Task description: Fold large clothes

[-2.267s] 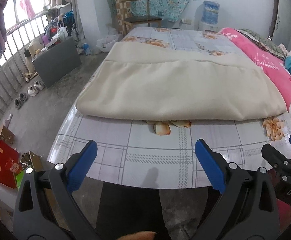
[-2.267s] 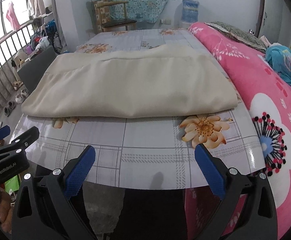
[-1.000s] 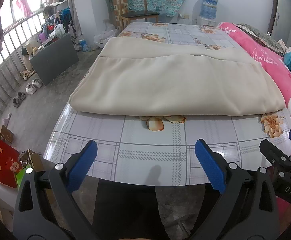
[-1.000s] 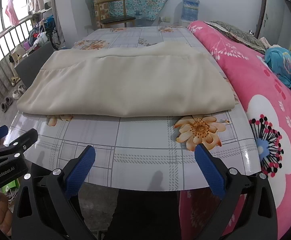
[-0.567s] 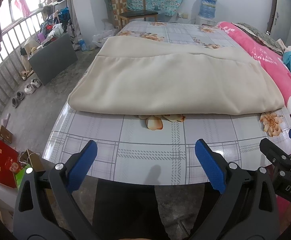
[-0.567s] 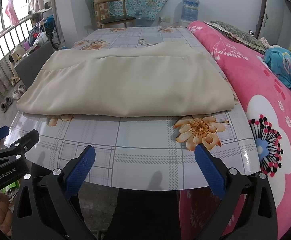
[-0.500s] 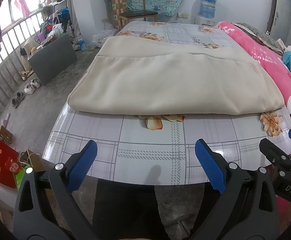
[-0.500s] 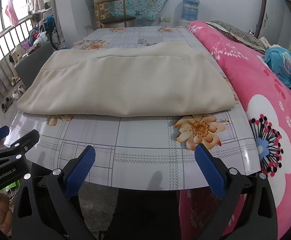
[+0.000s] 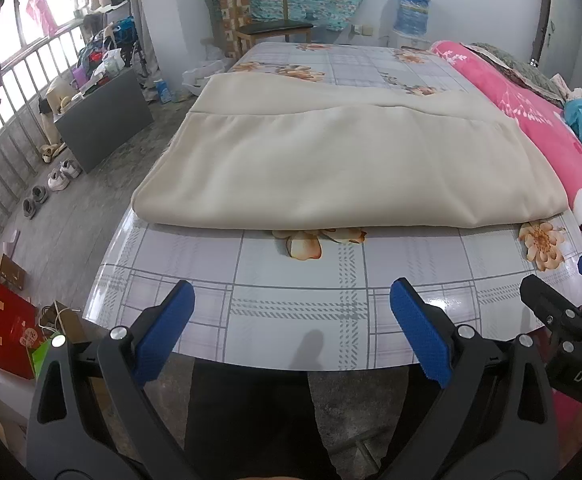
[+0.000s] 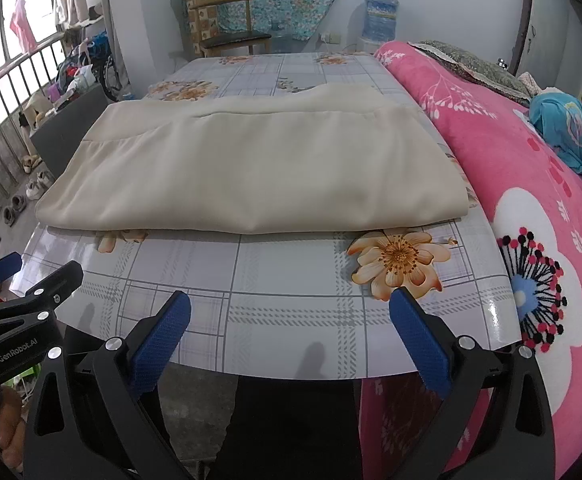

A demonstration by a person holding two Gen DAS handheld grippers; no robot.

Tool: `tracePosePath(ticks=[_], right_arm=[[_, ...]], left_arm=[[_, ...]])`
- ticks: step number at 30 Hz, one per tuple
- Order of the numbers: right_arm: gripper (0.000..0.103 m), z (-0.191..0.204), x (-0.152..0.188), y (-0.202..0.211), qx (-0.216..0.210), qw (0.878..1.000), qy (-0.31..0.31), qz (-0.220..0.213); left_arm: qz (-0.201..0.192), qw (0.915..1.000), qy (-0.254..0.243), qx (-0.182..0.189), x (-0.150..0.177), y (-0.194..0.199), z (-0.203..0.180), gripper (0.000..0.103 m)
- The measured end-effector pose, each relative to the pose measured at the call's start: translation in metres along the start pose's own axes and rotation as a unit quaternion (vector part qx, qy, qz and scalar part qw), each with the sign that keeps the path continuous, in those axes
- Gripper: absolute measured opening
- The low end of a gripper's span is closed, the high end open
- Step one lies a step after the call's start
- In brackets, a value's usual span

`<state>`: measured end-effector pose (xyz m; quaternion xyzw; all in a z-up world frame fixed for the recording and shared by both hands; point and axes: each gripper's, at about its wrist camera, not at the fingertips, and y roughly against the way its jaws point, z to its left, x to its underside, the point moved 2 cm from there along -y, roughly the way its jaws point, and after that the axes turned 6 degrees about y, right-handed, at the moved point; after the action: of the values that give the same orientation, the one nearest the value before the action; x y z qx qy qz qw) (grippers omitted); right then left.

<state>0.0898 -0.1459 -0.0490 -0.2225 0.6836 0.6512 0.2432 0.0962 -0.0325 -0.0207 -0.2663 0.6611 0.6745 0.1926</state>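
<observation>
Left hand-held gripper [image 9: 291, 328]: jaws wide apart, empty, held off the near edge of the worktop [image 9: 299, 300]. Right hand-held gripper [image 10: 289, 330]: same, spread and holding nothing, just beside the left one; each shows at the edge of the other's view. Dark trousers [image 10: 291, 428] of the person are visible below the worktop edge.

Cloth [image 9: 331, 164]: cream, folded into a wide rectangle, lying flat mid-worktop, fold edge toward the grippers, well apart from both. A lower layer sticks out at the far side.

Pink blanket [image 10: 531, 184] lies to the right of the worktop. Chair [image 9: 267, 20] stands beyond the far end.
</observation>
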Motion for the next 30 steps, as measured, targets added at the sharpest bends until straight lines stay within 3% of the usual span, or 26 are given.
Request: tracePosePath(ticks=[30], right_arm=[[0.097, -0.0008, 0.0, 0.0019, -0.001, 1.0, 0.001, 0.0]], left_arm=[[-0.002, 1.0, -0.008, 0.003, -0.0018, 0.0008, -0.0033, 0.095]])
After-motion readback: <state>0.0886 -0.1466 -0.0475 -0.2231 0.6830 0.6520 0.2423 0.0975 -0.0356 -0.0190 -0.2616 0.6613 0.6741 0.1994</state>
